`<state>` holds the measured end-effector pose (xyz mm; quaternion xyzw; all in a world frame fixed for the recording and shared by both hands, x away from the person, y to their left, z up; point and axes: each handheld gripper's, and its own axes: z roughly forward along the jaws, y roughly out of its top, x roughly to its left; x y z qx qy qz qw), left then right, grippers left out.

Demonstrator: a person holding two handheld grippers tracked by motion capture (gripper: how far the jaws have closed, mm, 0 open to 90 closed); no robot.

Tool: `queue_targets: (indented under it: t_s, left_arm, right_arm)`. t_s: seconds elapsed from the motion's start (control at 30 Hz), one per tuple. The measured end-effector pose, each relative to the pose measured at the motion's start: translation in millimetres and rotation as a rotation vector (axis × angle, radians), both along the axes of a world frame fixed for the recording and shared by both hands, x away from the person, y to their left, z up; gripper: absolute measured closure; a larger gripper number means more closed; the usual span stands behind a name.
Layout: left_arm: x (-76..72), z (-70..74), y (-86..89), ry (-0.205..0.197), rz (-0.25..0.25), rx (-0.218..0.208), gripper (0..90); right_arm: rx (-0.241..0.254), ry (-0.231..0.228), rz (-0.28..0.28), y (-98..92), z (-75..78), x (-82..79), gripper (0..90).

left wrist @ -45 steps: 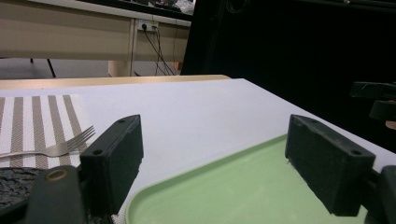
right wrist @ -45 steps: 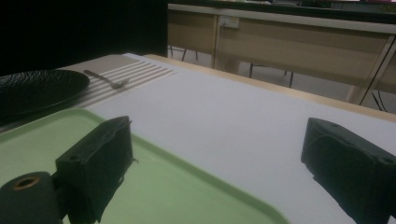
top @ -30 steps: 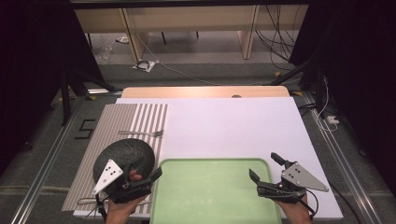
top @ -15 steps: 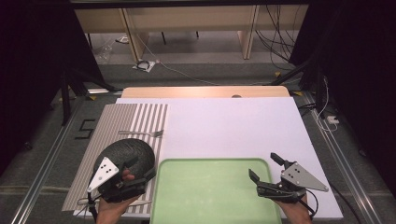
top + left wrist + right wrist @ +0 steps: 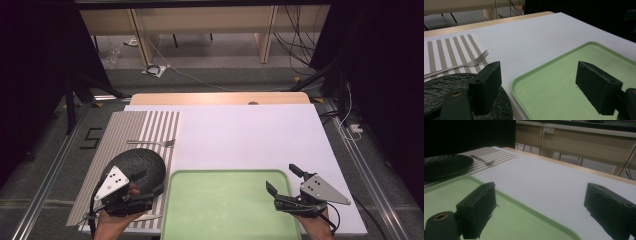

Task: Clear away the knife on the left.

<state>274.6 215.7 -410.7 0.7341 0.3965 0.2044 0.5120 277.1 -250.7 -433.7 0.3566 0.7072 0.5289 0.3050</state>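
A black textured plate [image 5: 142,162] lies on the striped placemat [image 5: 125,130] at the front left, with a silver fork [image 5: 150,143] just beyond it. My left gripper [image 5: 152,182] hovers over the plate's near right rim and is open. In the left gripper view, one jaw stands over the plate [image 5: 439,86] and the other over the green tray [image 5: 564,72], with nothing between them. My right gripper [image 5: 282,179] is open at the tray's [image 5: 220,200] right edge. The right gripper view has one jaw above the tray [image 5: 446,192] and the other above the white table.
The white tabletop [image 5: 250,135] stretches behind the tray to a wooden strip [image 5: 220,98] at the far edge. The fork [image 5: 461,65] lies with its tines toward the middle of the table. Dark floor, cables and wooden furniture legs lie beyond the table.
My left gripper has shifted slightly to the left over the plate. The right gripper, plate, fork and tray have stayed where they were.
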Motion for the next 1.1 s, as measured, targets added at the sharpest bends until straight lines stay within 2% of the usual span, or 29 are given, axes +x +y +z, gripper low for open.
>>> queue_targets:
  t_s: [0.17,0.2,0.37,0.47,0.53,0.57,0.63,0.73,0.83,1.1]
  left_arm:
    - [0.7,2.5,3.4,0.022,-0.005,0.017,20.4]
    - [1.3,3.8,5.6,0.034,-0.007,0.043,20.4]
    - [2.7,5.8,11.6,0.065,-0.006,0.075,20.4]
    - [3.7,6.0,14.3,0.083,-0.006,0.113,20.5]
    - [4.2,5.7,15.1,0.091,-0.008,0.117,20.7]
    - [5.0,5.2,16.2,0.109,-0.011,0.132,20.7]
    - [5.6,4.9,17.1,0.123,-0.013,0.158,20.7]
    - [6.2,4.6,18.1,0.137,-0.016,0.172,21.0]
    - [6.9,3.2,19.0,0.163,-0.02,0.212,21.1]
    - [7.7,2.7,25.0,0.207,-0.026,0.258,21.8]
  right_arm:
    - [-0.001,0.001,0.001,0.3,0.0,-0.1,11.6]
    - [-0.001,0.001,0.002,0.3,0.0,0.0,11.6]
    - [-0.004,0.003,0.004,0.2,-0.2,0.2,11.7]
    - [-0.002,0.004,0.005,0.7,-0.3,0.2,11.9]
    - [-0.002,0.005,0.005,0.9,-0.3,0.2,11.9]
    - [-0.004,0.004,0.008,0.9,-0.4,0.2,11.9]
    - [-0.008,0.008,0.009,0.7,-0.3,0.1,12.0]
    - [-0.007,0.007,0.009,0.8,-0.4,0.3,12.0]
    - [-0.007,0.009,0.01,0.9,-0.6,0.4,12.1]
    - [-0.008,0.01,0.017,1.9,-1.0,0.5,12.2]
